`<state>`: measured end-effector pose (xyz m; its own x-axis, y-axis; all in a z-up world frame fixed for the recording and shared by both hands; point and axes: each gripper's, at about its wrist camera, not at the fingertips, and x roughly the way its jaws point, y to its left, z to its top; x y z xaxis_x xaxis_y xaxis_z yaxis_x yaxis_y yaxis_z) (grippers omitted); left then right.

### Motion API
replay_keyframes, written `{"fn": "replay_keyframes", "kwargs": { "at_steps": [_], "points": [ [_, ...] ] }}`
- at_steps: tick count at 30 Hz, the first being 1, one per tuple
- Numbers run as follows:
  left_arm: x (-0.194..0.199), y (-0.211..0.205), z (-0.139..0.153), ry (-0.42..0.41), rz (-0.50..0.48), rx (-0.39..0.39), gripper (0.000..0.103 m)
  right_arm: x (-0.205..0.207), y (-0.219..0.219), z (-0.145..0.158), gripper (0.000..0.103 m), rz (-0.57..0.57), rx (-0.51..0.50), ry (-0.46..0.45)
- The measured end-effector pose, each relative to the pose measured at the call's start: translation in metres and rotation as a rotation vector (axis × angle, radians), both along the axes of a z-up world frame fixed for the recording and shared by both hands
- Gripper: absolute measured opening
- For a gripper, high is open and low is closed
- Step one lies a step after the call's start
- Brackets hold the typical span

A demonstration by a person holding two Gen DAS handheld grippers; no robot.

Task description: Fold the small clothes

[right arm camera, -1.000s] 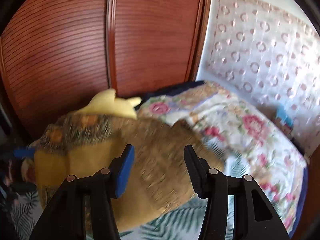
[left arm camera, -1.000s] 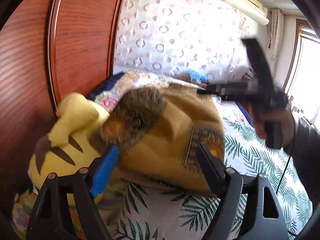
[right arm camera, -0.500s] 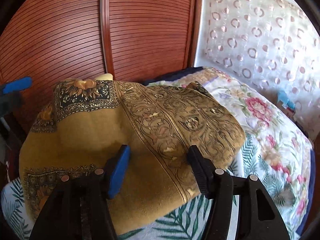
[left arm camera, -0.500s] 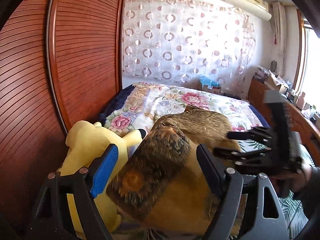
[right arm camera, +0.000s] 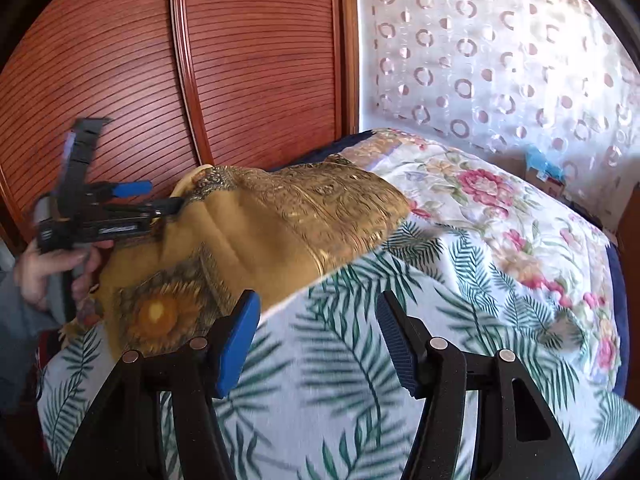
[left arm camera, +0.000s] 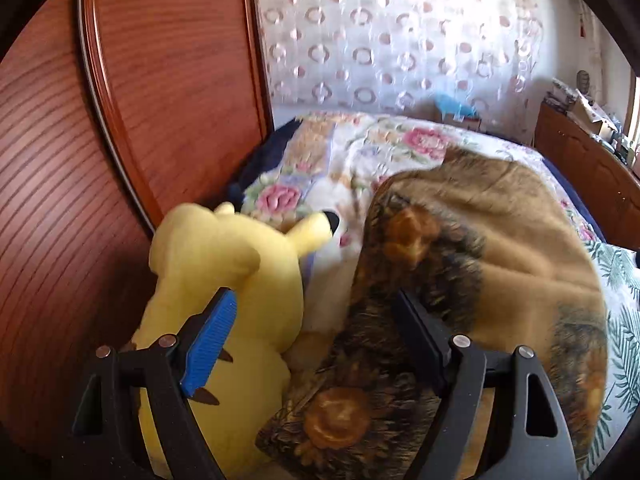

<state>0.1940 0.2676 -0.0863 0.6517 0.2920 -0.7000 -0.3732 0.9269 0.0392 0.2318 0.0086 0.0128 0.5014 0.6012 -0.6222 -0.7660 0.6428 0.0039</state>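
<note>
A mustard cloth (left arm camera: 500, 248) with dark gold floral borders lies crumpled on the bed, one edge draped toward a yellow plush toy (left arm camera: 240, 264). My left gripper (left arm camera: 316, 340) is open; the plush and the cloth's near edge lie in its gap, and no pad presses on either. In the right wrist view the same cloth (right arm camera: 280, 224) rests on the left half of the bed. There the left gripper (right arm camera: 160, 196), held in a hand (right arm camera: 40, 272), is at the cloth's far left edge. My right gripper (right arm camera: 316, 332) stands open over bare sheet, just right of the cloth's near corner.
A slatted red-brown wooden panel (right arm camera: 240, 60) rises behind the bed. The leaf-print sheet (right arm camera: 360, 380) lies in front and a floral quilt (right arm camera: 480, 200) farther back. A patterned curtain (right arm camera: 500, 60) hangs at the back, and a wooden dresser (left arm camera: 580, 160) stands at the right.
The cloth has dropped from a raised spread onto the bed. The right gripper has drawn back to the right, off the cloth, and widened. The left gripper has swung toward the plush.
</note>
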Motion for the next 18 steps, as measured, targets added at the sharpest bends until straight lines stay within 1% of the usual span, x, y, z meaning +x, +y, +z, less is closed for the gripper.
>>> {"fn": "replay_keyframes", "kwargs": {
  "at_steps": [2, 4, 9, 10, 11, 15, 18],
  "points": [
    [-0.006, 0.001, 0.000, -0.013, -0.002, -0.023, 0.081, -0.011, -0.010, 0.002, 0.063, -0.014, 0.006, -0.006],
    [-0.016, -0.003, 0.005, -0.042, -0.009, -0.024, 0.081, -0.023, -0.018, 0.004, 0.063, -0.033, 0.009, -0.020],
    [-0.041, -0.023, 0.030, -0.102, -0.035, 0.001, 0.081, -0.055, -0.043, 0.012, 0.063, -0.086, 0.040, -0.042],
    [-0.043, -0.026, 0.033, -0.111, -0.039, 0.004, 0.081, -0.069, -0.052, 0.016, 0.063, -0.111, 0.051, -0.055],
    [-0.048, -0.031, 0.039, -0.125, -0.049, 0.008, 0.081, -0.069, -0.052, 0.016, 0.063, -0.111, 0.051, -0.055],
    [-0.067, -0.058, 0.062, -0.183, -0.099, 0.045, 0.081, -0.097, -0.072, 0.025, 0.063, -0.160, 0.082, -0.077],
    [-0.079, -0.079, 0.078, -0.216, -0.143, 0.050, 0.081, -0.116, -0.083, 0.030, 0.063, -0.197, 0.089, -0.098]
  ]
}}
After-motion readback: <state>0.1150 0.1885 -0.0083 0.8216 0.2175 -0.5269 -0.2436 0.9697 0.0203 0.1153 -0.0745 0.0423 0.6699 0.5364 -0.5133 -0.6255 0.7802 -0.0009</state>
